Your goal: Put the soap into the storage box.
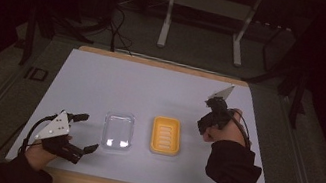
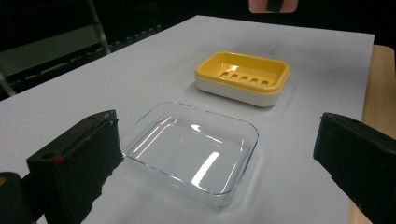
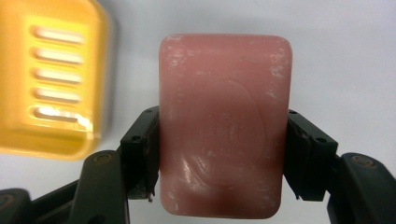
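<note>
**Soap clamped on the right, left jaws wide by the clear dish**

Over on the left, the left gripper (image 1: 84,132) sits low at the near edge of the tabletop (image 1: 103,76), jaws spread well apart and holding nothing. They point toward the clear dish (image 1: 118,131), which lies just beside them; in the left gripper view that dish (image 2: 194,148) rests flat on the pale surface between the two black jaws, empty and catching the light.

Next along, the yellow tray (image 1: 166,135) lies just beside the clear dish, apart from it, slotted floor facing up. From the left gripper view the tray (image 2: 243,77) shows a yellow insert in a white base.

Now the right side: the right gripper (image 1: 208,123) is held up just right of the tray, the person's dark sleeve (image 1: 231,169) behind it. In the right gripper view the jaws are clamped on the two long sides of the pink soap (image 3: 224,126), which is lifted off the tabletop, with the tray (image 3: 53,79) blurred below and to the left of it.
</note>
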